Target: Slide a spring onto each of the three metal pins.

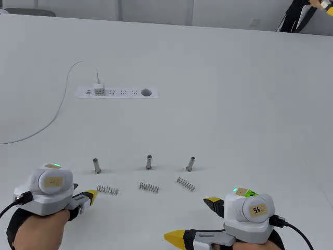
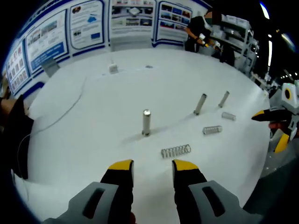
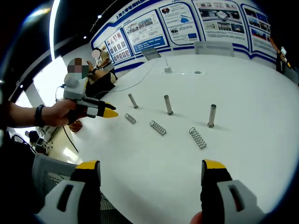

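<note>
Yellow-tipped grey right gripper (image 1: 193,219) hovers above the white workbench (image 1: 218,114), its jaws spread wide and empty. Left gripper (image 2: 153,165) is parted more narrowly, also empty. Three upright silver metal pins (image 1: 97,165) (image 1: 149,162) (image 1: 191,163) stand in a row. One coiled steel spring (image 1: 107,190) (image 1: 149,187) (image 1: 185,184) lies flat just before each.

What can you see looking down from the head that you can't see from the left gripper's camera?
The head view gives the white top of the left gripper and the hand holding it. The left gripper view adds wall posters and a person standing far off by some shelves. Both share the three pins, the three springs lying in front of them, the power strip and the open right gripper.
</note>
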Action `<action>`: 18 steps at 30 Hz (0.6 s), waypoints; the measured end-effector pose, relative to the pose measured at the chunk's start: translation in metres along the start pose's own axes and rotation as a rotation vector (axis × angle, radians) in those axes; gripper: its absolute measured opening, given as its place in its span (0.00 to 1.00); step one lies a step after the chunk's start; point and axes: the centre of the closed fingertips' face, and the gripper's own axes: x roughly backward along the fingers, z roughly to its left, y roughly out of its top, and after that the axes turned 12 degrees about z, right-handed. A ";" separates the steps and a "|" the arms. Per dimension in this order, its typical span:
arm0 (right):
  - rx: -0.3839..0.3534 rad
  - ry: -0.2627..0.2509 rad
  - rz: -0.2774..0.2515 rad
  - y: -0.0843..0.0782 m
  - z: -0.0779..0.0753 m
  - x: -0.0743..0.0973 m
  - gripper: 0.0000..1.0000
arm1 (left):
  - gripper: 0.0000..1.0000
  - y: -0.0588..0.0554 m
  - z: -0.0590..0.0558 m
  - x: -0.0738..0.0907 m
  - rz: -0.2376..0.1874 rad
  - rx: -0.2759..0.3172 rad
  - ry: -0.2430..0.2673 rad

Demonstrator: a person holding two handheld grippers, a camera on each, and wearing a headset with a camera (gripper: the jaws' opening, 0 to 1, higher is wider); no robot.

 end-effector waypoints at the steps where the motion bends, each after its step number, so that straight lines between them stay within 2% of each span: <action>1: -0.001 0.000 -0.001 0.000 -0.001 0.000 0.90 | 0.34 -0.001 0.000 0.002 0.000 -0.002 -0.003; 5: -0.001 0.002 -0.003 0.001 -0.001 -0.001 0.90 | 0.38 -0.003 -0.004 0.009 -0.016 -0.008 -0.029; 12: 0.001 0.014 -0.004 0.001 0.003 -0.003 0.90 | 0.43 -0.009 -0.011 0.019 -0.025 -0.038 -0.042; 16: 0.003 0.017 -0.003 0.001 0.003 -0.004 0.90 | 0.46 -0.013 -0.015 0.023 -0.028 -0.043 -0.053; 18: 0.002 0.017 -0.004 0.001 0.003 -0.004 0.90 | 0.48 -0.014 -0.018 0.024 -0.032 -0.030 -0.077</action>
